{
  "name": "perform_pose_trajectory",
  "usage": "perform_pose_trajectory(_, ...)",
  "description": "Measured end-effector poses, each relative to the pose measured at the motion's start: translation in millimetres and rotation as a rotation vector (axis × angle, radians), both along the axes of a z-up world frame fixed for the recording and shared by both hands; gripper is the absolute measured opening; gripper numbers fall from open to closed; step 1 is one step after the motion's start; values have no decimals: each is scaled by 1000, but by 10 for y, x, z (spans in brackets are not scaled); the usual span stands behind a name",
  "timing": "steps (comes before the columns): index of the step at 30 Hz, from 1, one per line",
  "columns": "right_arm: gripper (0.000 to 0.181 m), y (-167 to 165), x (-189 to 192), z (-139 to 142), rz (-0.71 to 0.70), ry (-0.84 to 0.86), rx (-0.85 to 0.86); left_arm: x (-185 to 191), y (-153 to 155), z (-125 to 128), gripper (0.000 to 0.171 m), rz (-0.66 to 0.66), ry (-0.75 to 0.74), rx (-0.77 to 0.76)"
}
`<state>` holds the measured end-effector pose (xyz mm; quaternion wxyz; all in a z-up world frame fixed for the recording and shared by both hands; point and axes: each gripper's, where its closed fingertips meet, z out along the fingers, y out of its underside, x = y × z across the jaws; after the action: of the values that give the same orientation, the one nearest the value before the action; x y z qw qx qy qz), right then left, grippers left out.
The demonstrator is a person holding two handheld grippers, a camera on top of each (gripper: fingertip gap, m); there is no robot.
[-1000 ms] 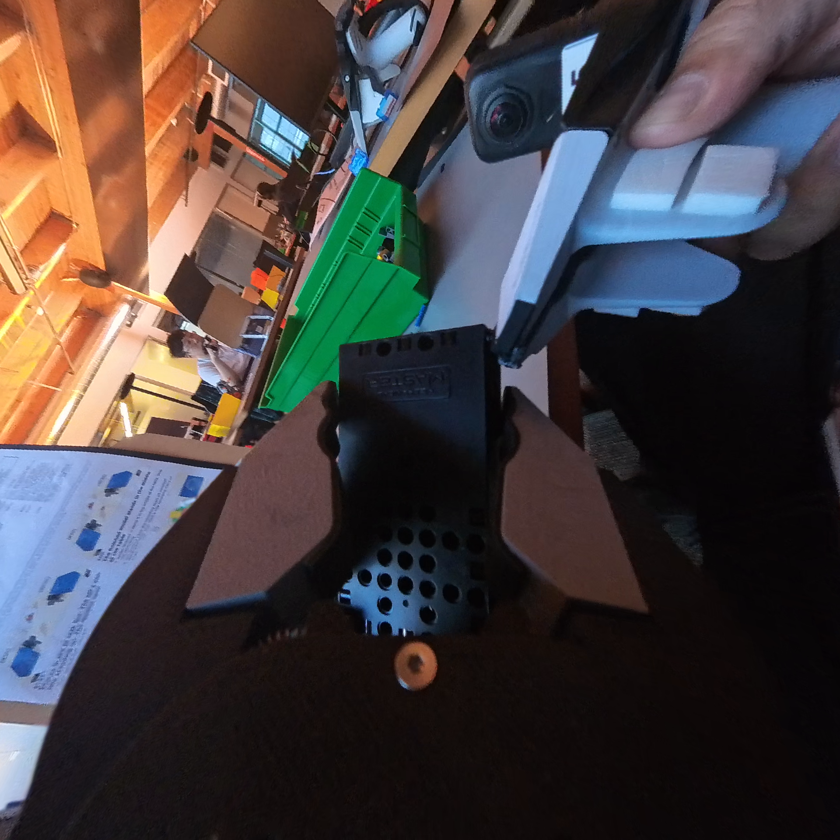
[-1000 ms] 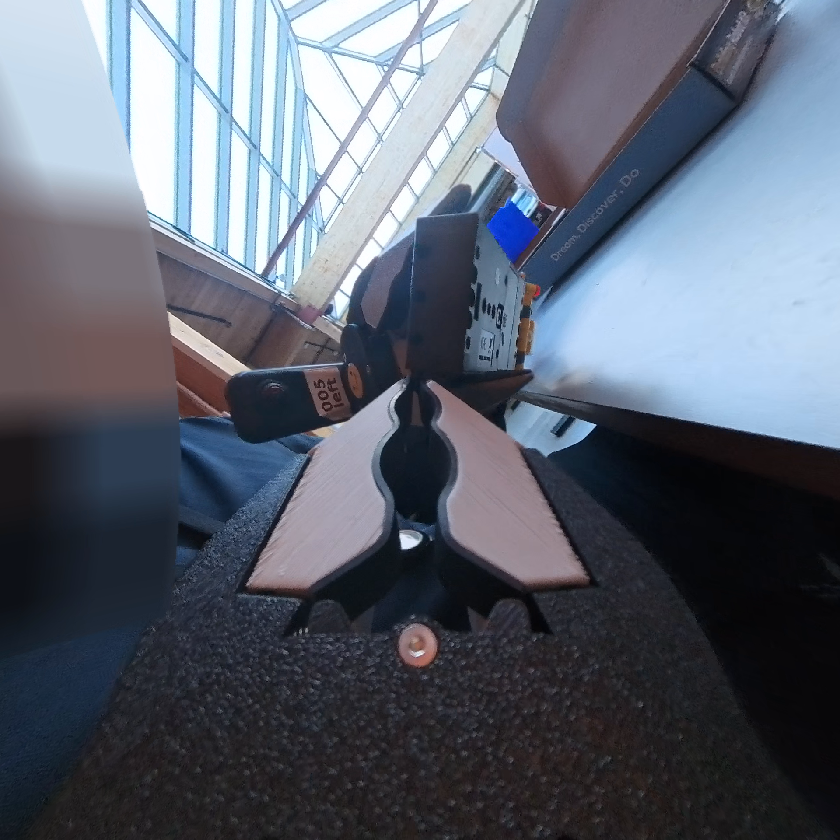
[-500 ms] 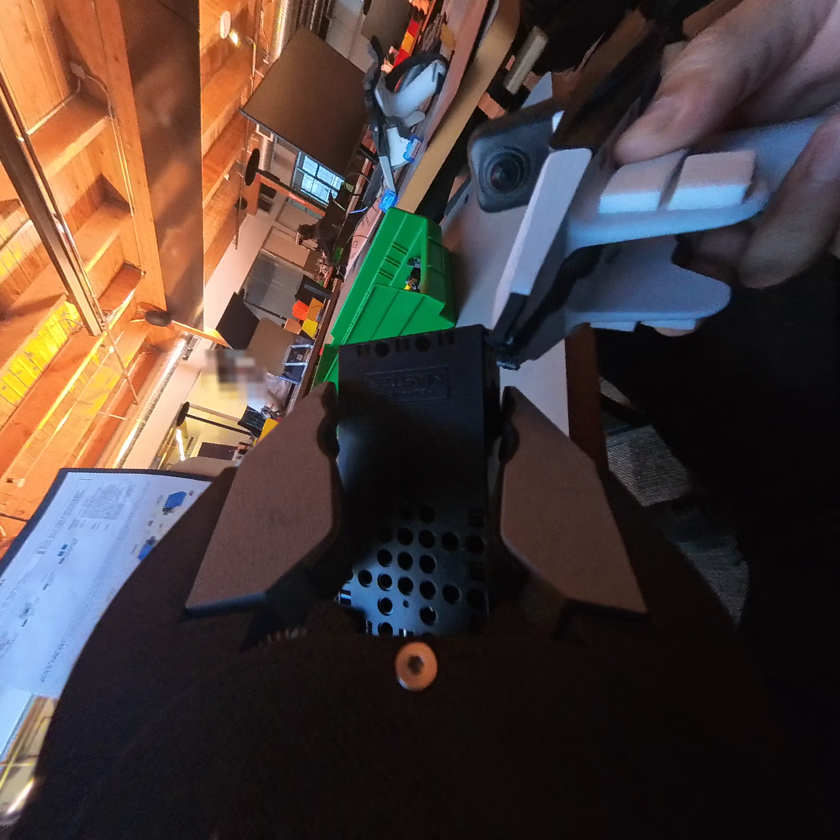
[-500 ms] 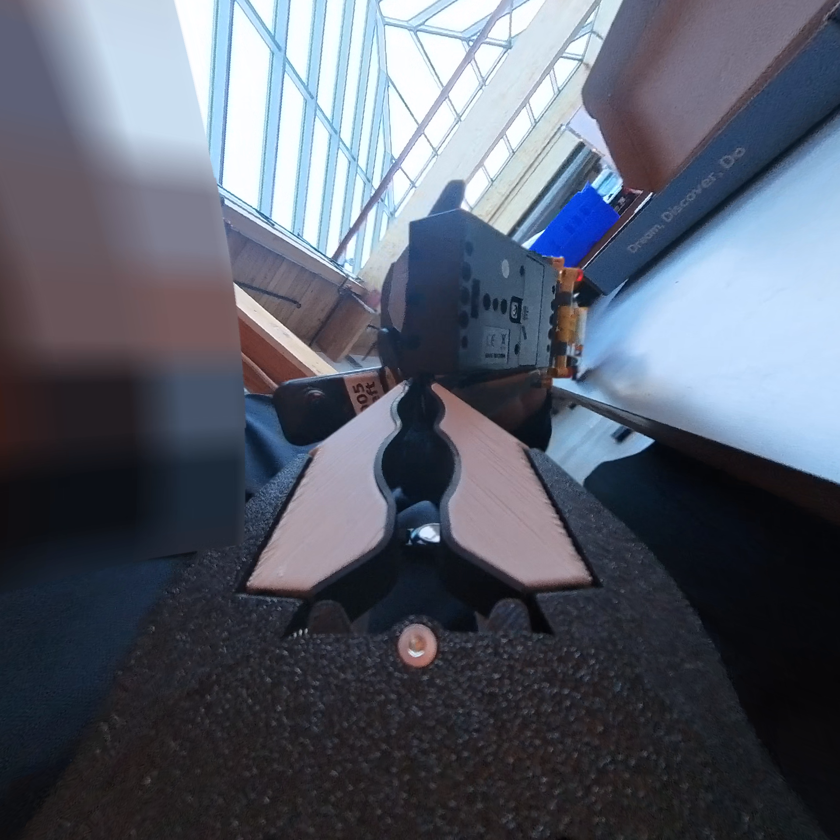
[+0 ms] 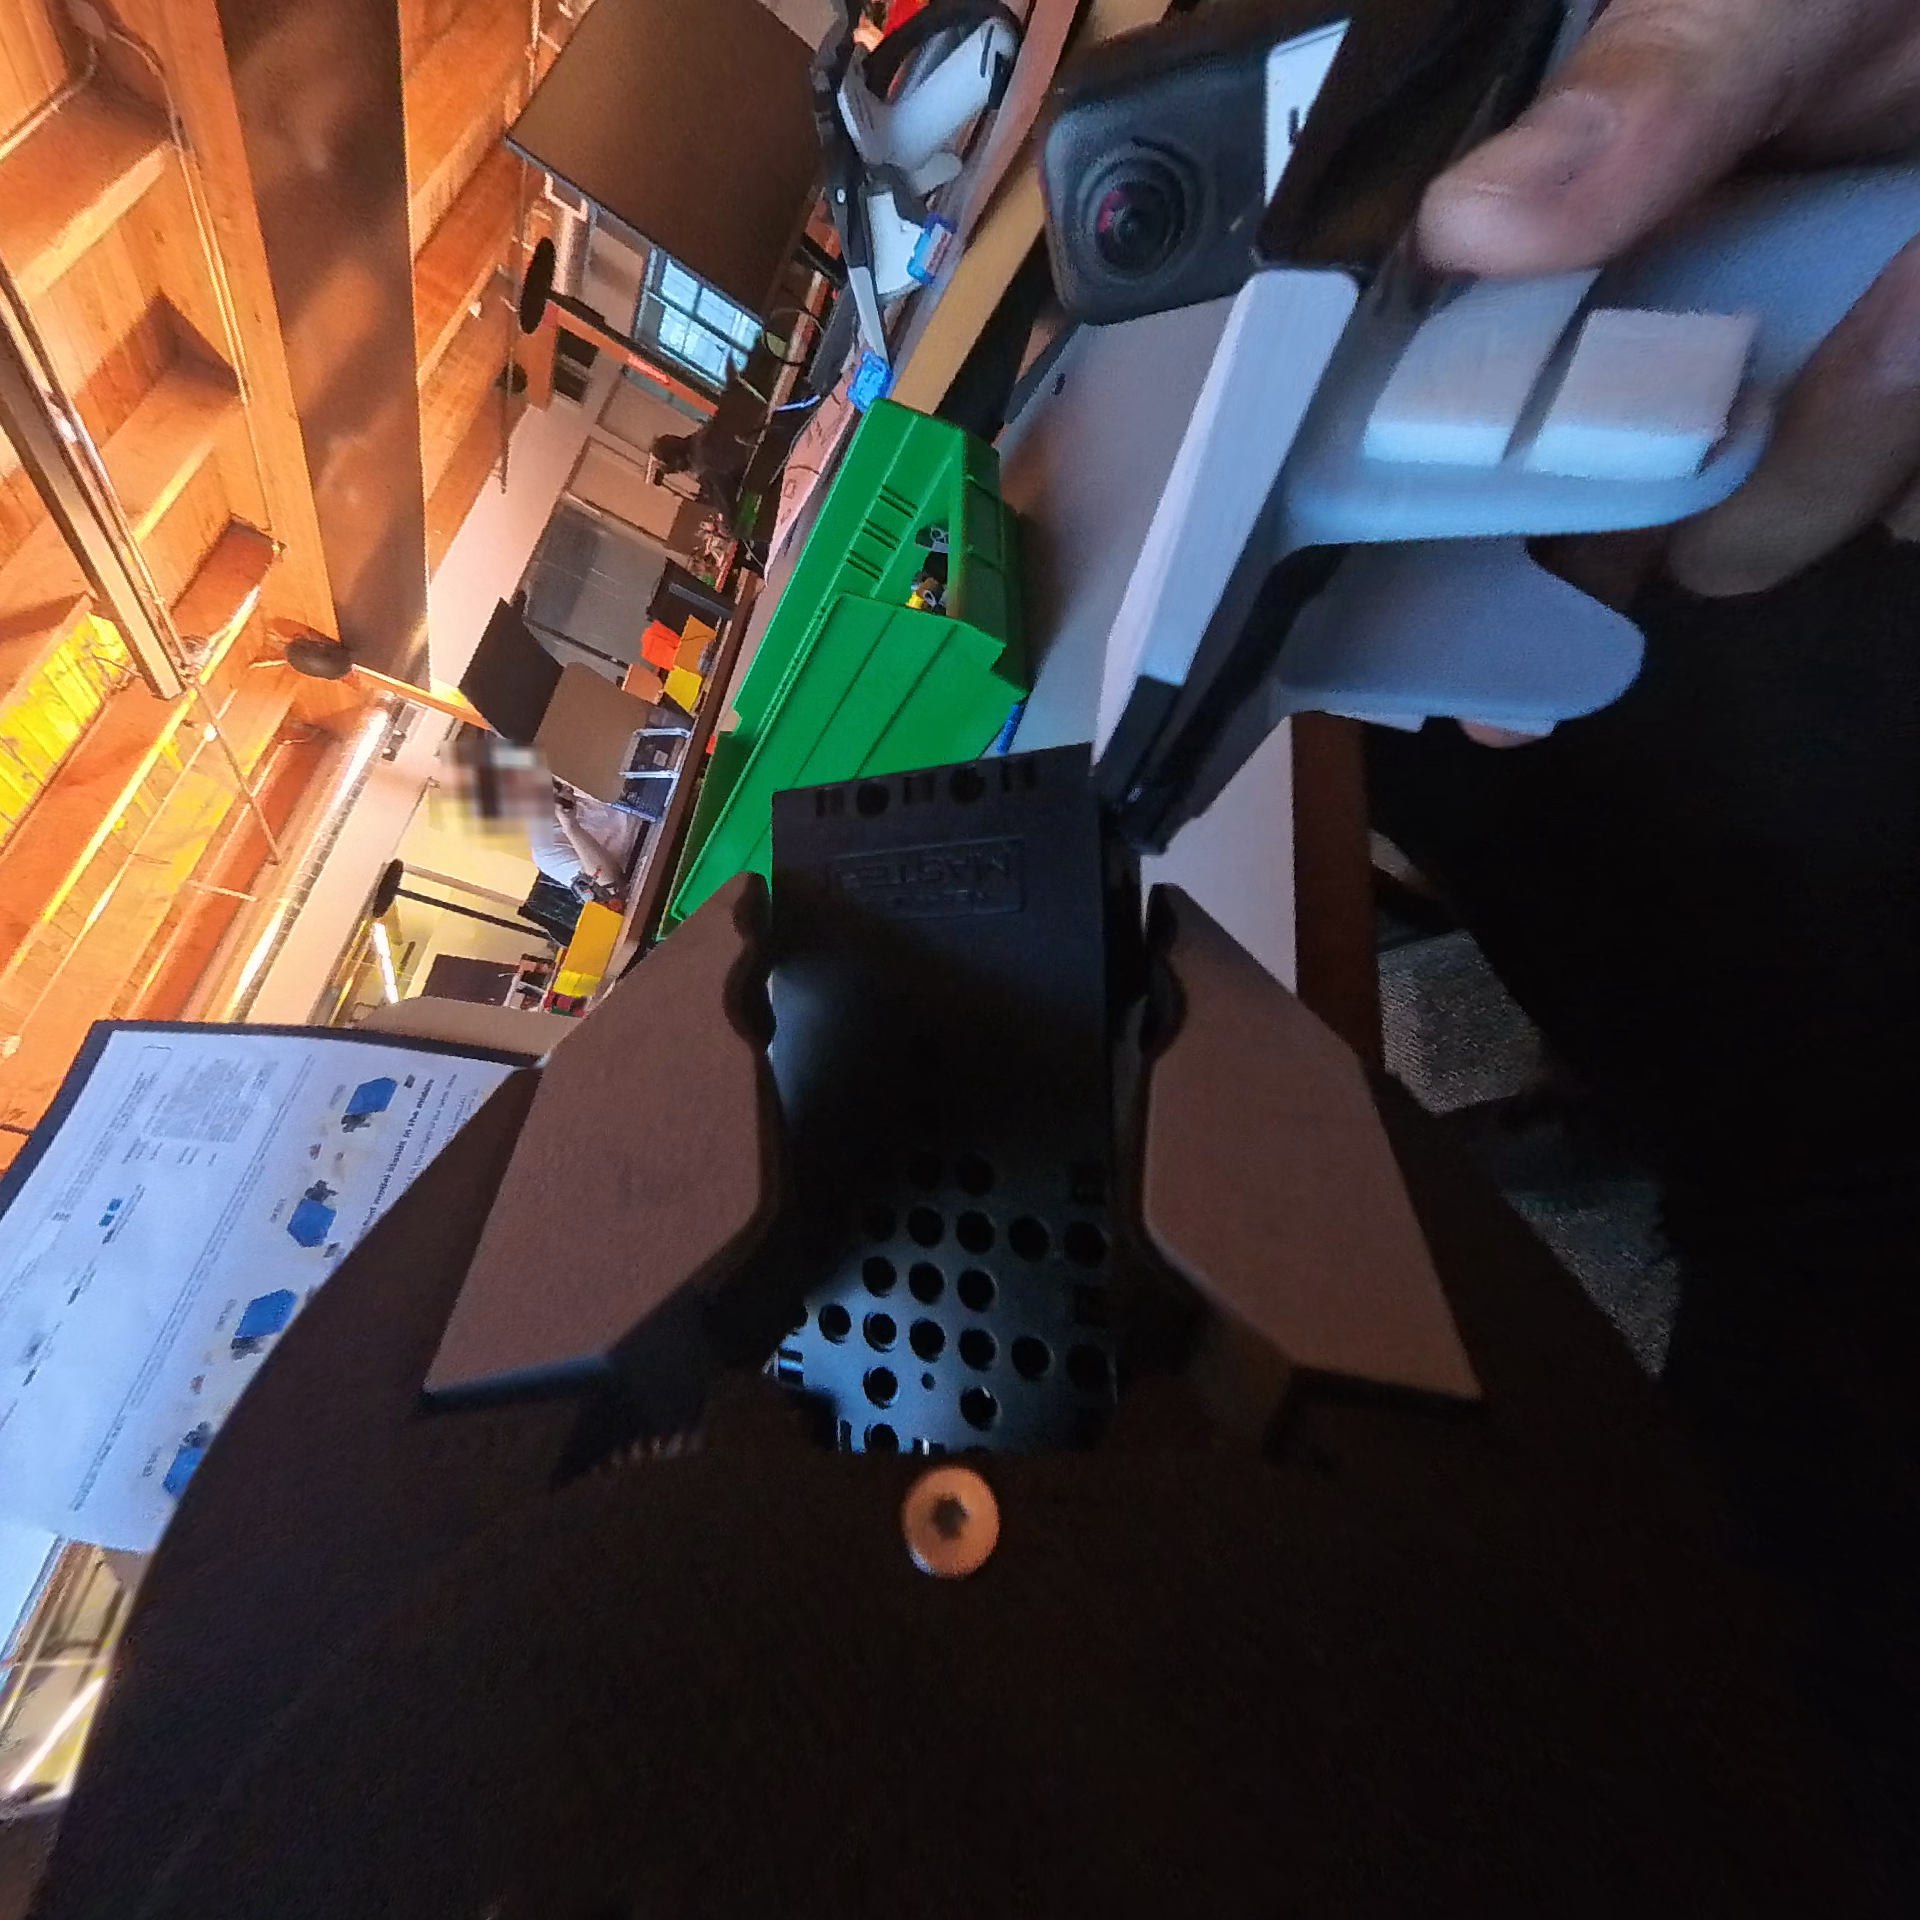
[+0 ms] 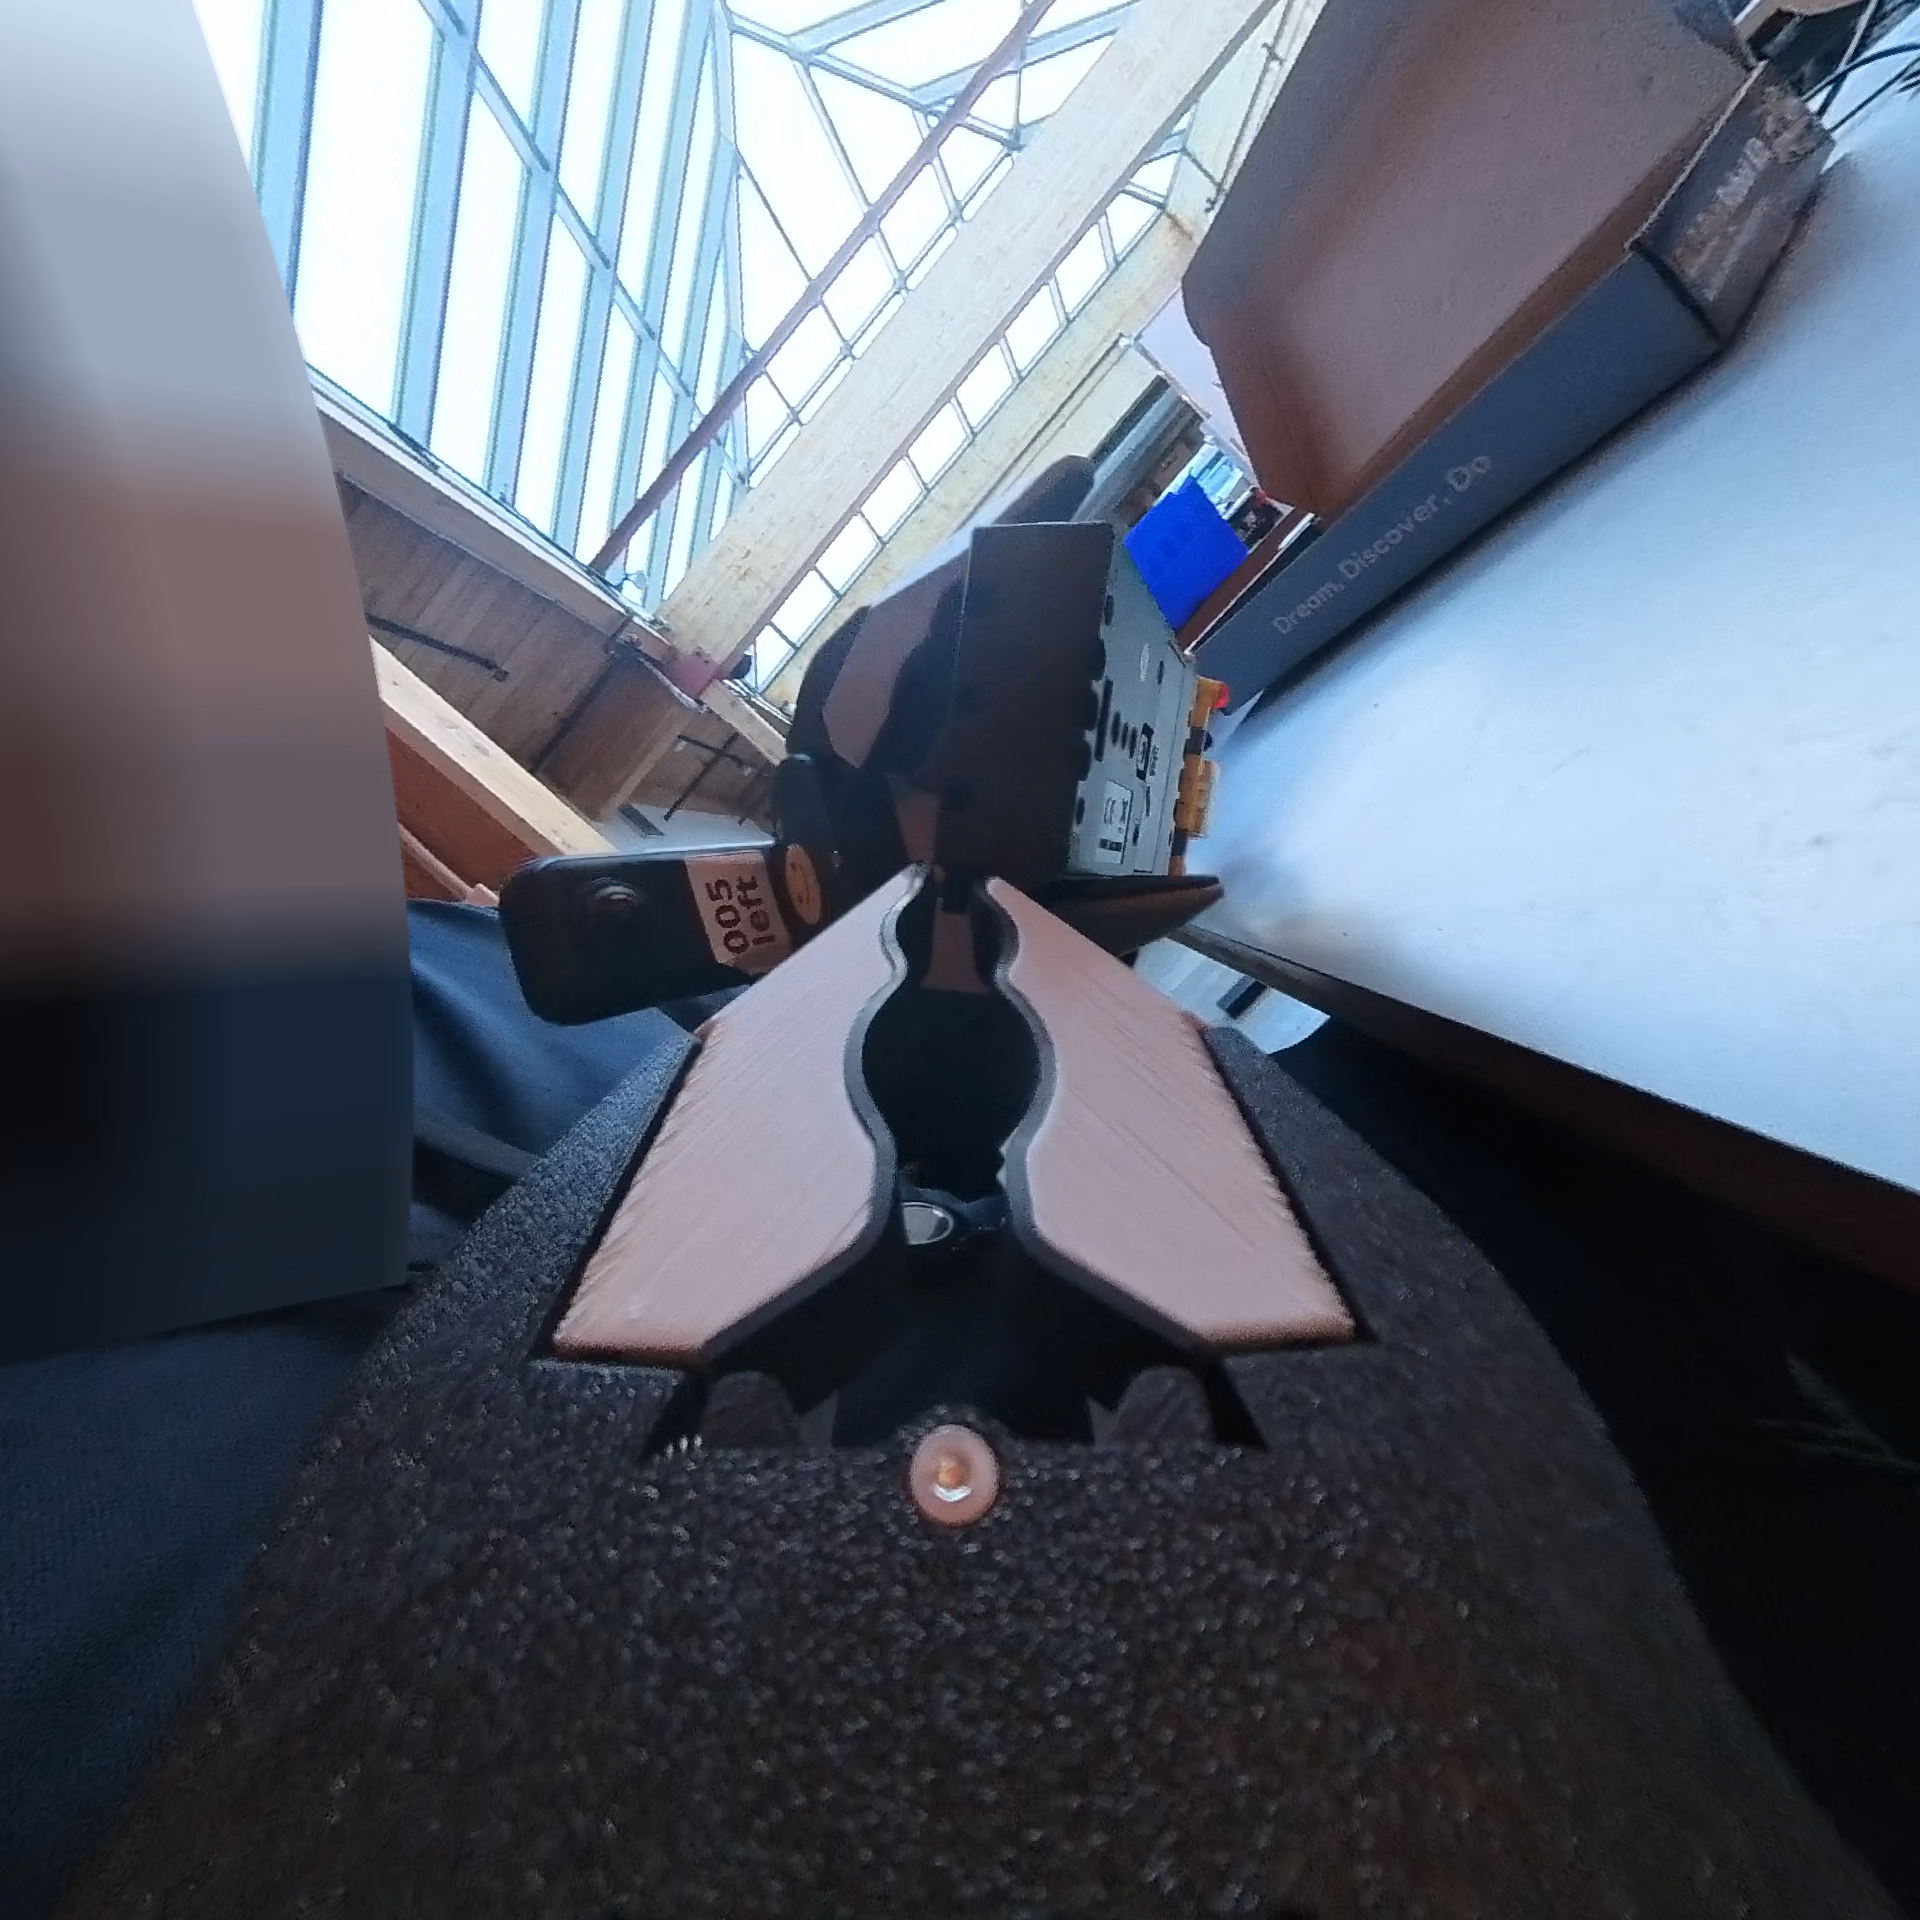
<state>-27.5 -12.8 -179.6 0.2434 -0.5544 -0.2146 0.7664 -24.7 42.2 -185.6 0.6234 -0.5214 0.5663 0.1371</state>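
Right now your left claw [image 5: 951, 935] is clenched on a black perforated box [image 5: 935, 997], its two brown fingers [image 5: 623, 1174] pressed against the box's opposite sides, and the box juts forward out of the grip. You hold it in the air just off the near edge of the white desk [image 5: 1070, 520], not resting on anything. In the left wrist view your right claw [image 5: 1127, 800] comes in from the upper right, with its grey body, its camera [image 5: 1132, 208] and your hand [image 5: 1714, 156] around the handle; its tip sits at the far right corner of the box.

From the right wrist view, your right claw [image 6: 951, 888] is all but closed, only a narrow slit between its fingers [image 6: 748, 1164] at the tip. The tip meets the lower edge of the box [image 6: 1023, 707]; whether it pinches that edge or only touches it, you cannot tell from here. The box's grey side panel [image 6: 1132, 748] with its orange connectors [image 6: 1205, 769] faces the desk [image 6: 1558, 727], and the left claw [image 6: 883, 696] grips the box from behind.

On the desk, a green plastic bin [image 5: 883, 644] lies farther along the near edge, and a flat cardboard carton [image 6: 1475, 260] rests toward the far corner. A printed sheet [image 5: 187, 1247] shows at the left of the left wrist view.
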Motion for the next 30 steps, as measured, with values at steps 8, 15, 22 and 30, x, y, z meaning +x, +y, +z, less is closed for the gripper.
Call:
perform_pose_trajectory(8, 0, -47, -64, -58, -12, -86, 53, 35, -13, -66, 71, -9, 2, -69)
perform_pose_trajectory(15, 1, -73, -106, -91, 98, -139, 27, -9, -14, -69, 72, -4, 27, -47)
perform_pose_trajectory(22, 0, -75, -109, -166, 28, -324, 248, -7, -20, -127, 71, -23, -17, -160)
perform_pose_trajectory(30, 0, -19, -90, -333, -114, -457, 416, 3, -8, -268, 71, -25, 3, -217)
